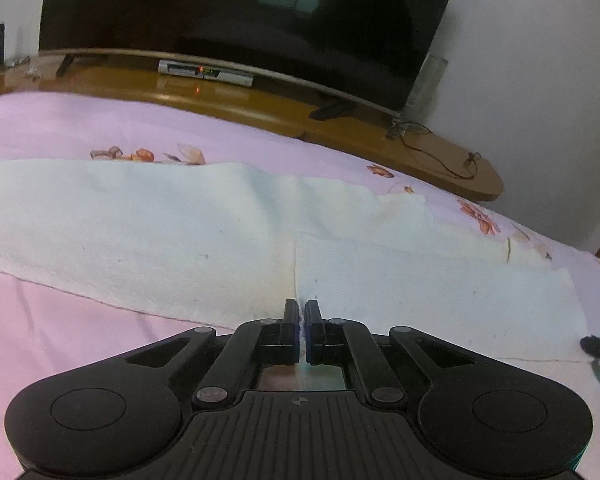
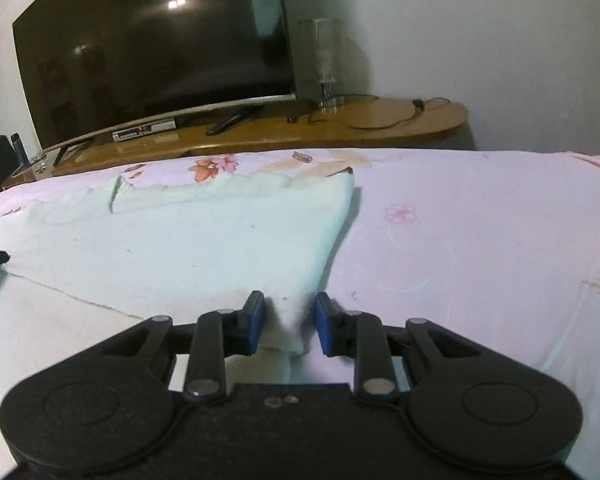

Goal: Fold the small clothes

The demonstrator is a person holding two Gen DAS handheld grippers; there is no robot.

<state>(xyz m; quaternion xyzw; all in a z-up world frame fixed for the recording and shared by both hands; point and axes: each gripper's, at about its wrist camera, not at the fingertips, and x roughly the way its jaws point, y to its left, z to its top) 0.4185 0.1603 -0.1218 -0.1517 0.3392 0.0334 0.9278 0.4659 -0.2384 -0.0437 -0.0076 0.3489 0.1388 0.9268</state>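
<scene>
Pinching the white cloth's (image 1: 180, 248) near edge, left gripper (image 1: 302, 316) pressed together; right gripper (image 2: 289, 312) spread around its corner on the pink bedsheet (image 2: 480, 248).

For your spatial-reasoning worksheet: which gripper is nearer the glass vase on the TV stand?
Right. The right gripper sits at the cloth's corner below the glass vase; the left gripper is further left.

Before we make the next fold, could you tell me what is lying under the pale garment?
The pale garment lies on a pink floral bedsheet, which shows around its edges. Whatever is directly beneath the cloth is covered and cannot be seen.
</scene>
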